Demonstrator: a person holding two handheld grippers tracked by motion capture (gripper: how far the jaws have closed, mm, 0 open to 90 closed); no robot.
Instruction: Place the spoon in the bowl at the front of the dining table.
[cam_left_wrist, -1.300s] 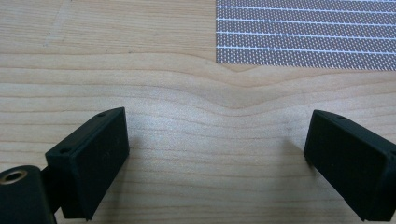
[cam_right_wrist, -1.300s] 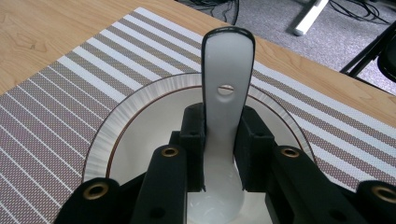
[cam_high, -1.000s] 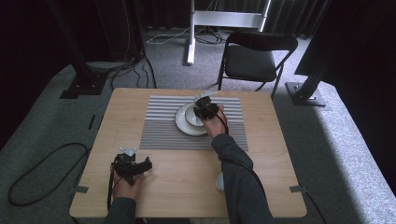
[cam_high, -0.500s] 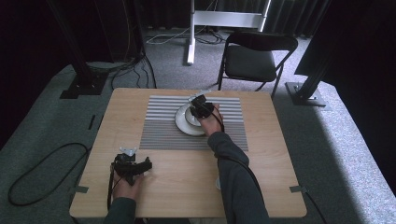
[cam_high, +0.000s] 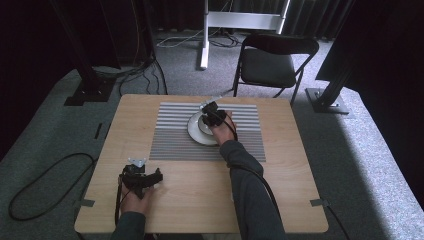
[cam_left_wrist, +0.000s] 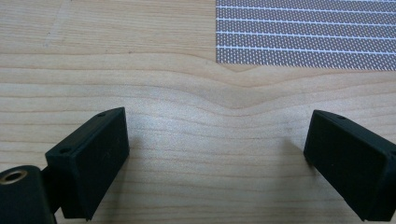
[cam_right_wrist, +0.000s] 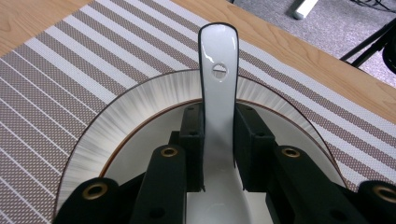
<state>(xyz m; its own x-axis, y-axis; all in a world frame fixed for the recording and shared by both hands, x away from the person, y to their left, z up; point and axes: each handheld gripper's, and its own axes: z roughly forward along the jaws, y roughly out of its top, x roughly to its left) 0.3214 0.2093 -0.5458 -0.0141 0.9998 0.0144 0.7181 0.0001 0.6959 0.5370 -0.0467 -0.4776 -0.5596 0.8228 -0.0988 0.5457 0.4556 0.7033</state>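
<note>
A white ceramic spoon (cam_right_wrist: 218, 84) with a dark rim and a hole in its handle is clamped between the jaws of my right gripper (cam_right_wrist: 218, 128), which is shut on it. The spoon is over a white plate (cam_right_wrist: 126, 116) with a brown ring, and the plate lies on a striped grey placemat (cam_right_wrist: 56, 60). From above, the right gripper (cam_high: 212, 116) is over the plate (cam_high: 196, 131) at the mat's far middle. My left gripper (cam_high: 141, 179) rests on the bare wood near the front left, open, with nothing between its jaws (cam_left_wrist: 217, 154).
The wooden table (cam_high: 280, 185) has bare wood around the placemat (cam_high: 170, 140). A black folding chair (cam_high: 272, 62) stands beyond the far edge. Cables lie on the carpet at the left, and dark stands are at the back.
My right gripper has shifted slightly left and away over the plate, still with the spoon in it. The left gripper has stayed where it was.
</note>
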